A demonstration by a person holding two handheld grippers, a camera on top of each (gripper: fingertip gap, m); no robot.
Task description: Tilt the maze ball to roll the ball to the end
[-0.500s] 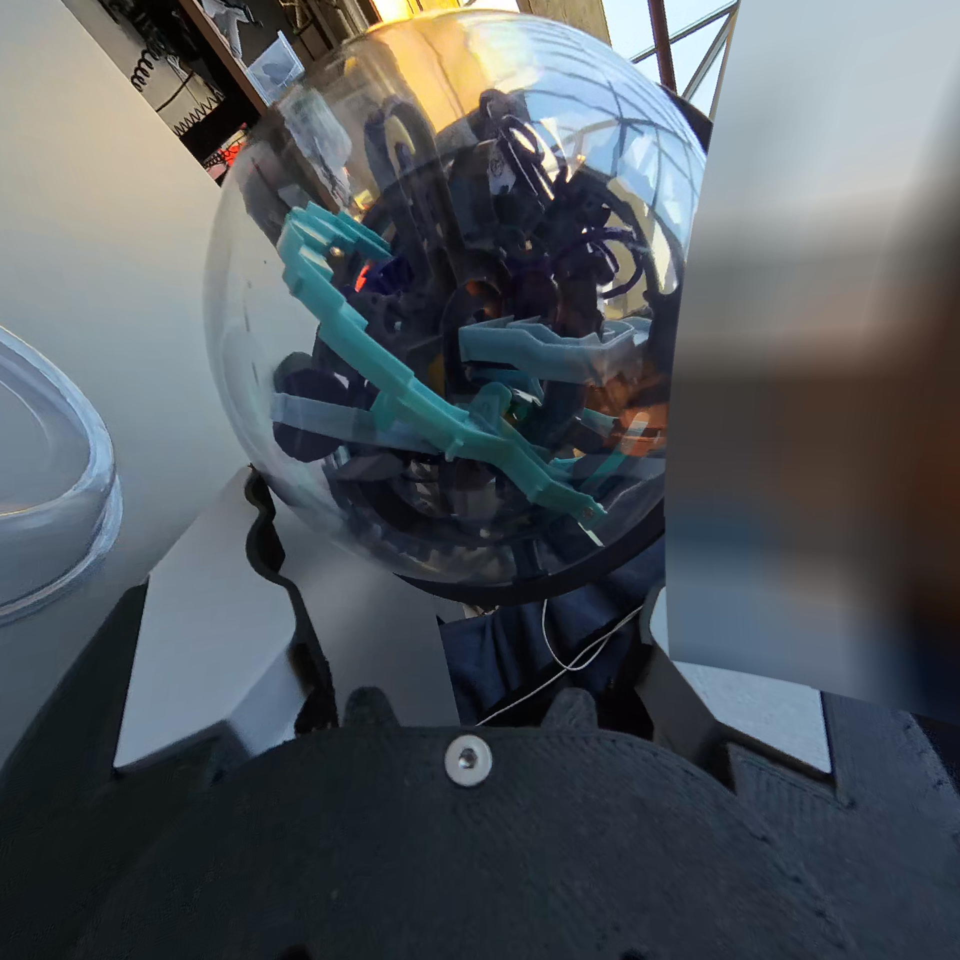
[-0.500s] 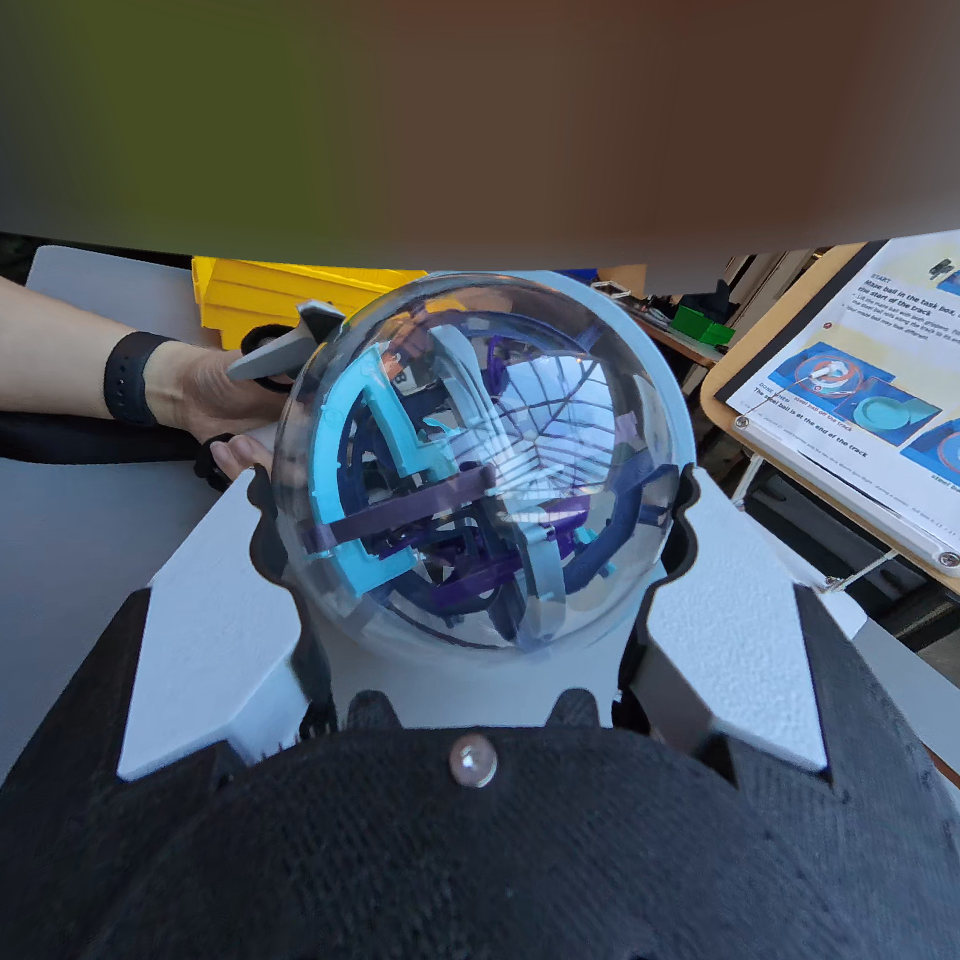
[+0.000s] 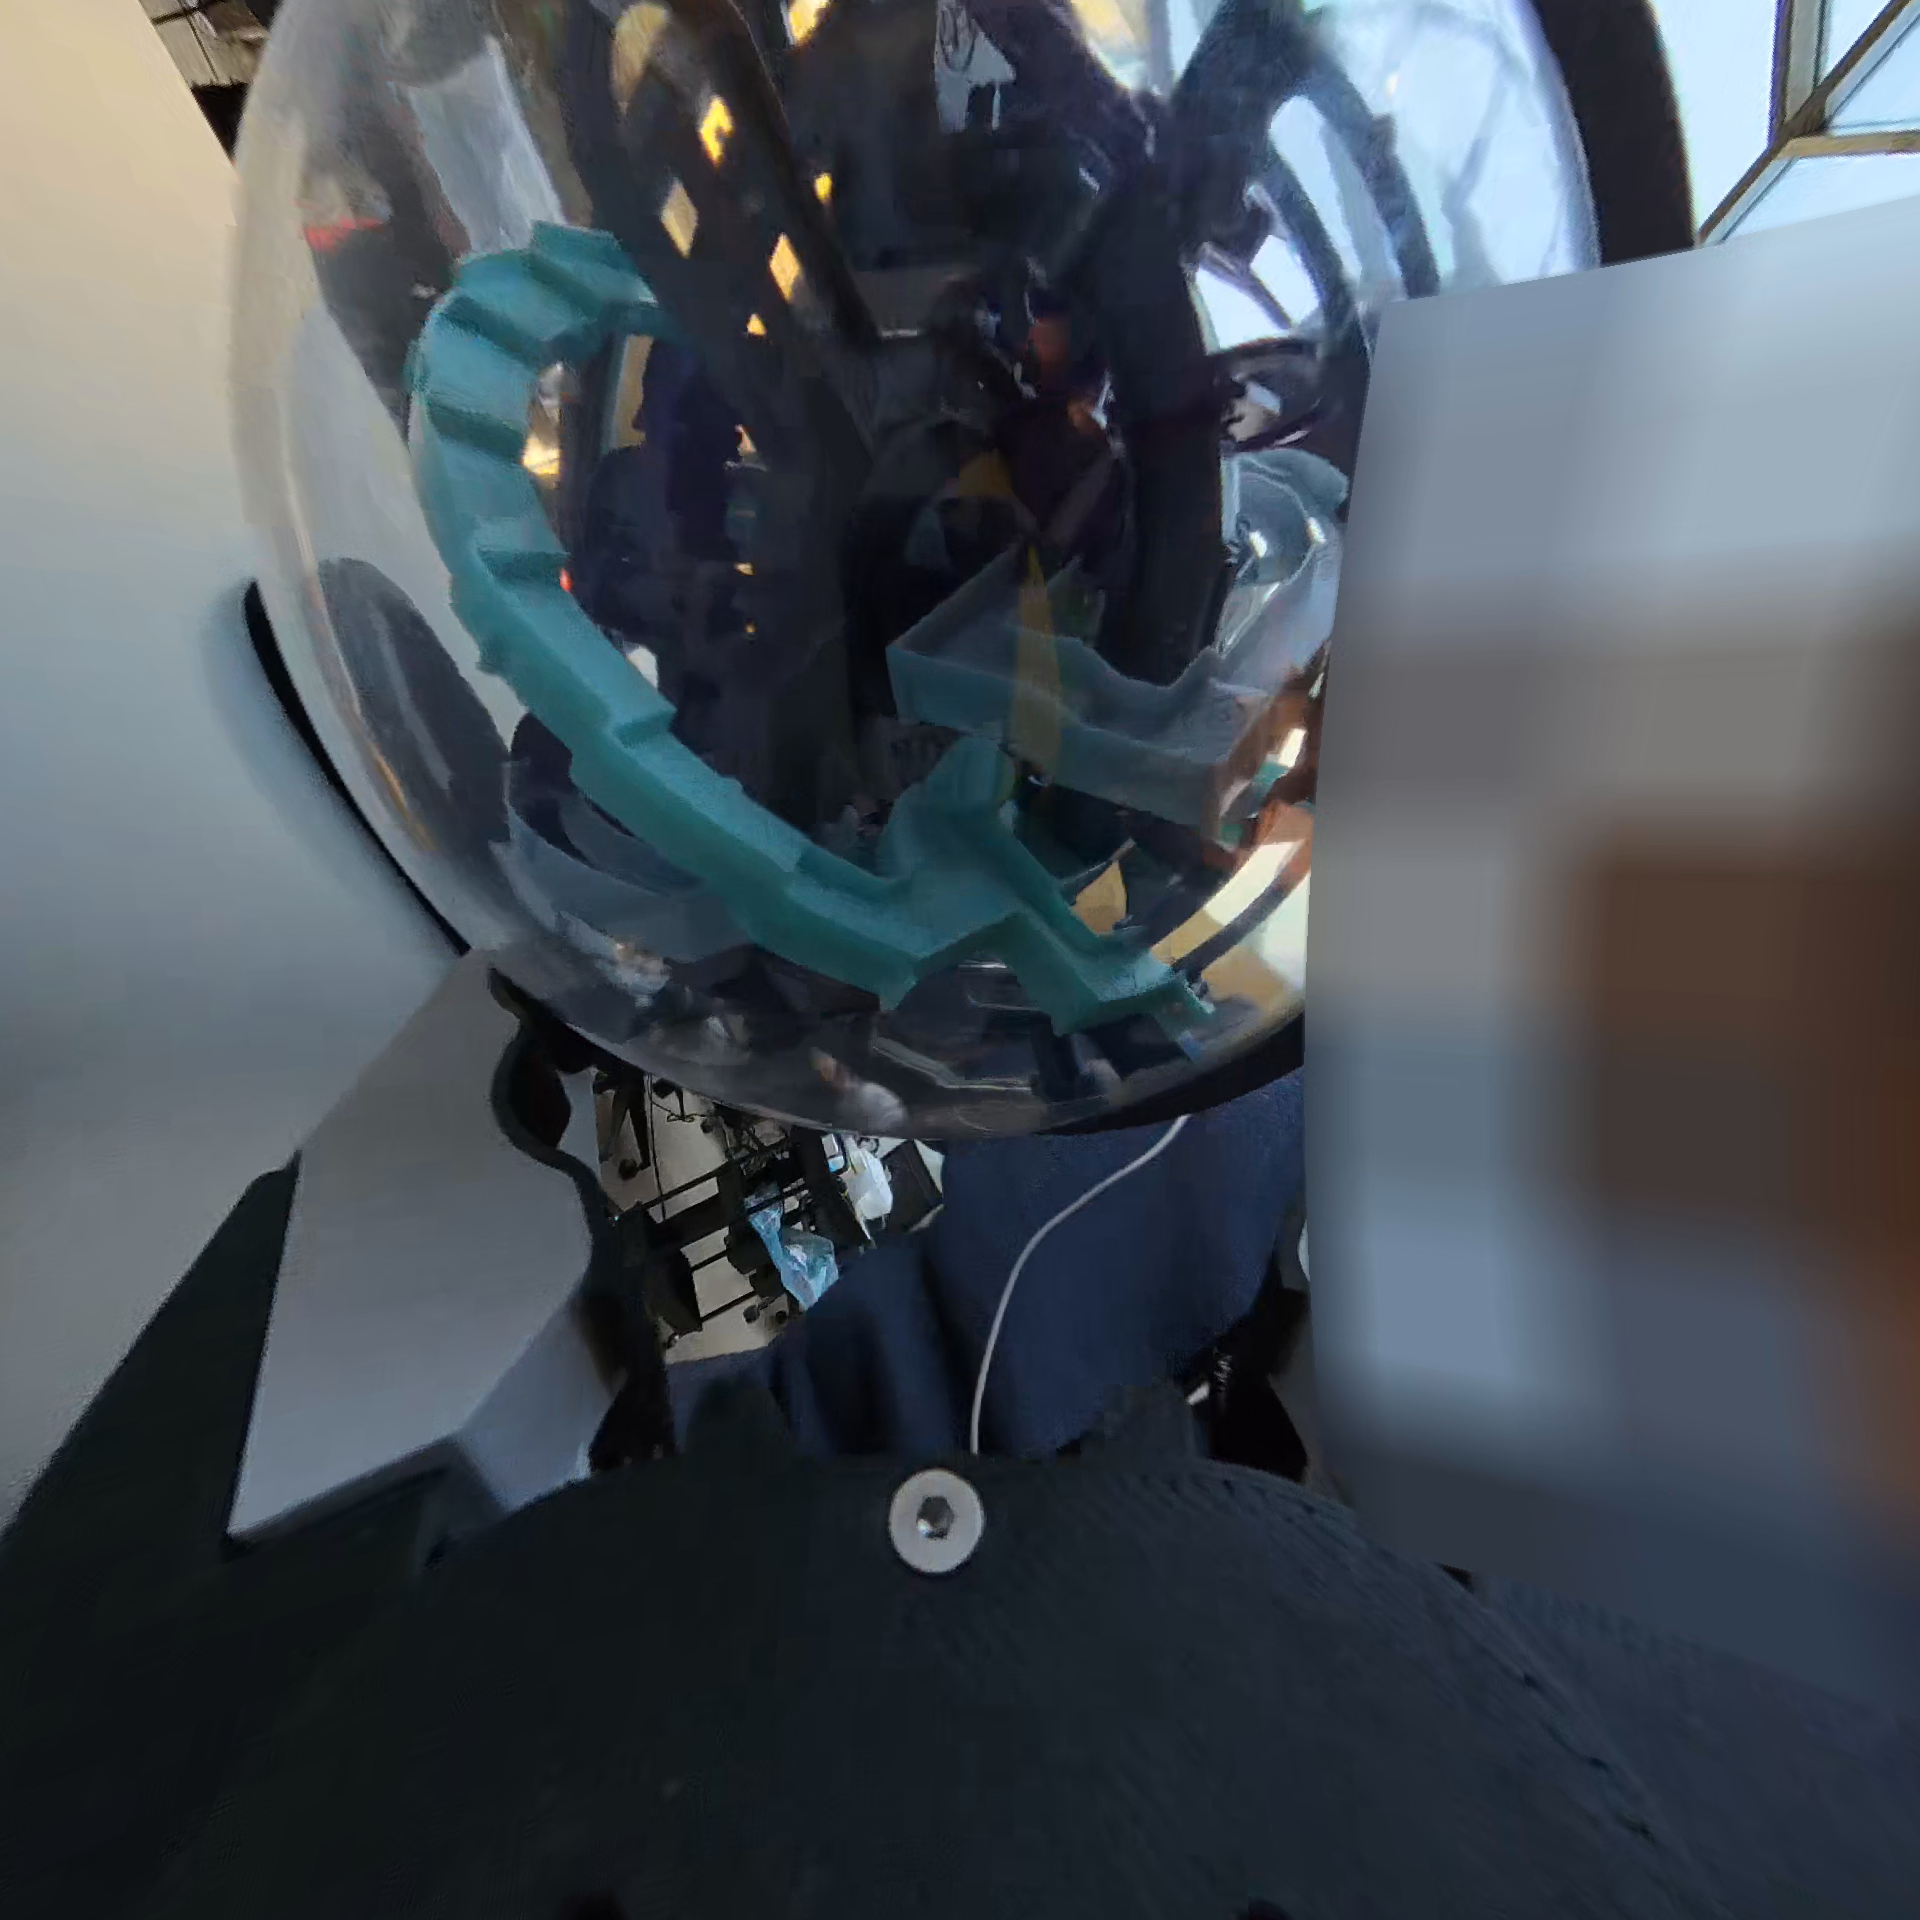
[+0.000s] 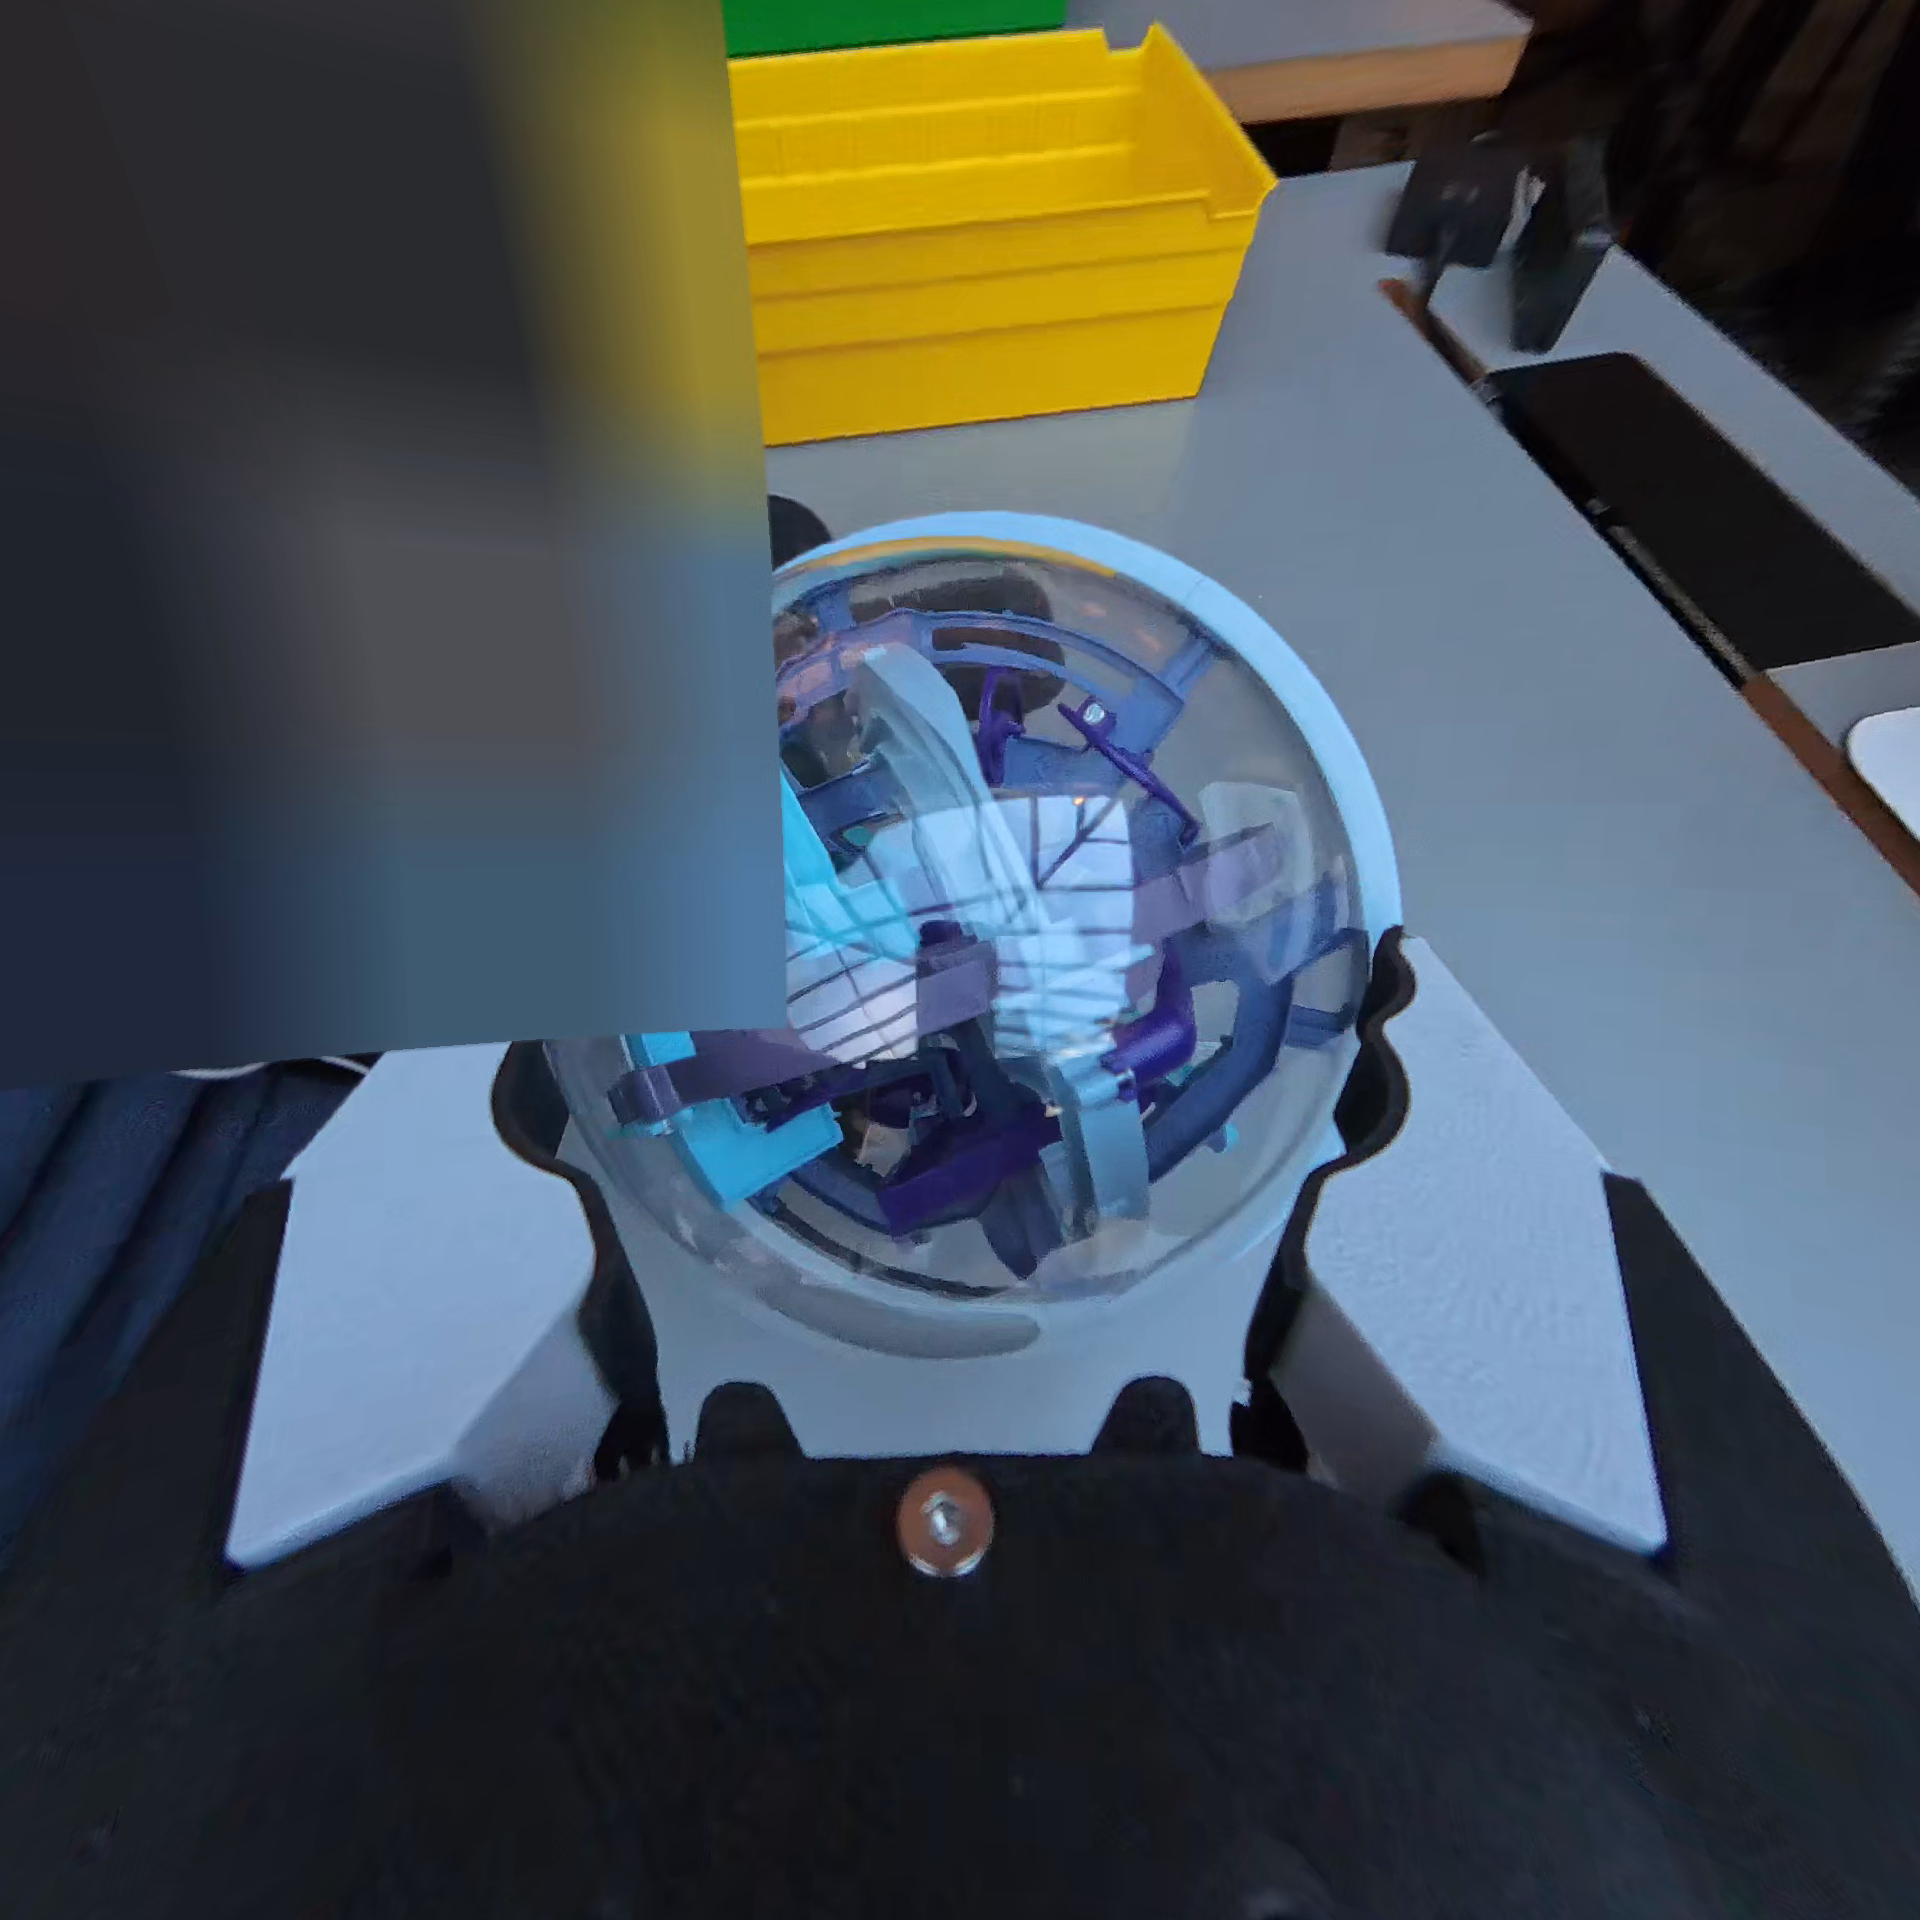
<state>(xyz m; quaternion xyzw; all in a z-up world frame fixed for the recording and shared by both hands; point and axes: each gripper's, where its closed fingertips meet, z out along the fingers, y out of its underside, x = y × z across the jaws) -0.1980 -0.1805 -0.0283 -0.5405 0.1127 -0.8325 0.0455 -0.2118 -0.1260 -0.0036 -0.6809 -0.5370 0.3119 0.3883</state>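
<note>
— Filling the middle of both wrist views is the maze ball (image 4: 1049, 935), a clear sphere packed with blue, purple and pale tracks. Where does it sit for you?

— Centre of the right wrist view, cradled between the right gripper (image 4: 961, 1039)'s two white fingers (image 4: 1455, 1330). Their black notched inner edges press against the sphere low on the left and on the right, so that tool is closed around it, spread about as wide as the ball itself. A pale ring runs round the sphere's far and lower edge.

— And the small rolling ball?

— A tiny shiny bead (image 4: 1093, 713) shows on a purple strut near the top of the sphere. I cannot tell which part of the track that is.

— In the left wrist view the sphere (image 3: 790, 582) takes up the upper centre, with a stepped teal track (image 3: 644, 748) curving from upper left down to lower right inside it. The left gripper (image 3: 914, 914)?

— Its white left finger (image 3: 416, 1247) rises at lower left, its black edge touching the sphere's underside. The right finger is under a blurred patch, so I cannot tell how that tool stands.

— What lies around?

— In the right wrist view, a grey table (image 4: 1455, 520) spreads behind the sphere, with a yellow bin (image 4: 987, 229) at the top centre and a black slab (image 4: 1683, 499) at the right edge. In the left wrist view, dark blue cloth (image 3: 1091, 1299) with a thin white cord (image 3: 1023, 1268) sits below the sphere.
</note>
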